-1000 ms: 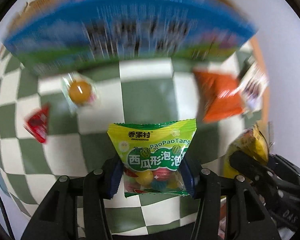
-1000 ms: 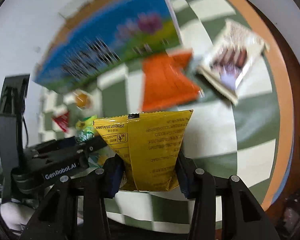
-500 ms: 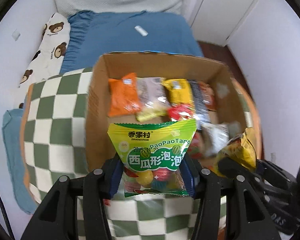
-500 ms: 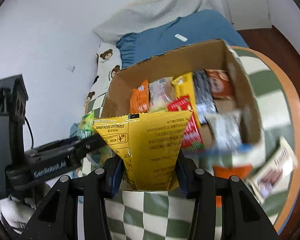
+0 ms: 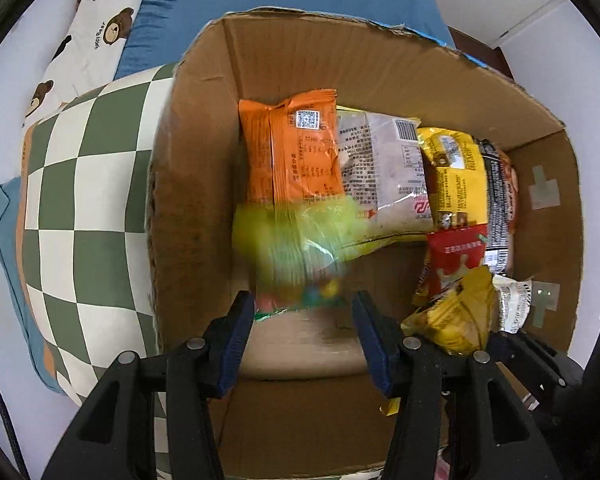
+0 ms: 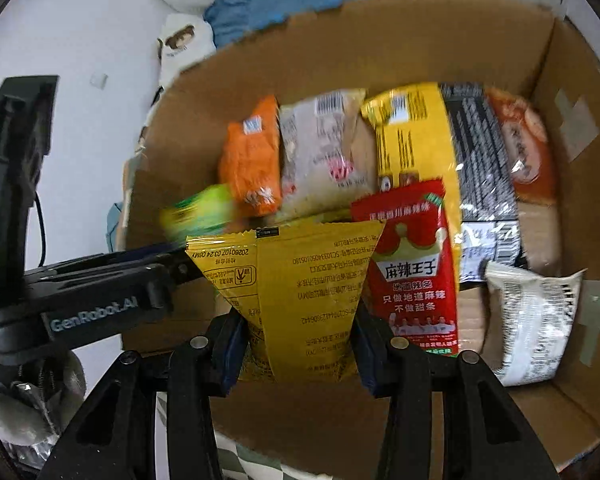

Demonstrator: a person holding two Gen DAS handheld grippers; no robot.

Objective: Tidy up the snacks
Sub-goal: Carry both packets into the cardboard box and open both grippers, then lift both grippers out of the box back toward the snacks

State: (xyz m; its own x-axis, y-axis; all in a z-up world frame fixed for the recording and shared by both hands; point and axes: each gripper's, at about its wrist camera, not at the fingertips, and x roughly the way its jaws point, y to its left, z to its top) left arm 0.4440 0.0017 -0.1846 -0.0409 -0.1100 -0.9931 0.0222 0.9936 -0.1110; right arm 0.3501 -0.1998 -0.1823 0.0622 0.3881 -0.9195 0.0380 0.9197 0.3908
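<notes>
Left gripper (image 5: 304, 320): pointing down over the near-left part of the cardboard box (image 5: 196, 184); its blue pads are standing a packet's width apart.
Green candy bag (image 5: 296, 248): smeared by blur just ahead of those pads. It is probably dropping free; whether the pads are pinching its bottom edge cannot be told from this view.
Right gripper (image 6: 300, 344): clamping the yellow snack pouch (image 6: 296, 280) at its narrow lower end, with the pouch standing upright above the near wall of the box.
Red strip packet (image 6: 412, 264): leaning just right of the yellow pouch, inside the box.
White wrapper (image 6: 532, 320): lying at the near-right corner of the box floor.
Far row: the orange packet (image 5: 292, 148), pale packet (image 5: 380, 168), yellow bag (image 5: 456, 176) and dark packet (image 5: 498, 200) are standing against the far wall.
Free space: bare cardboard is showing along the near wall, between the two grippers.
Procedure: when releasing the yellow pouch, hold it over that bare floor and clear of the red strip packet.
Procedure: lower it inside the walls before opening, so that it is not tipping the far row.
Procedure: keep the two grippers apart while they are sharing the box mouth.
</notes>
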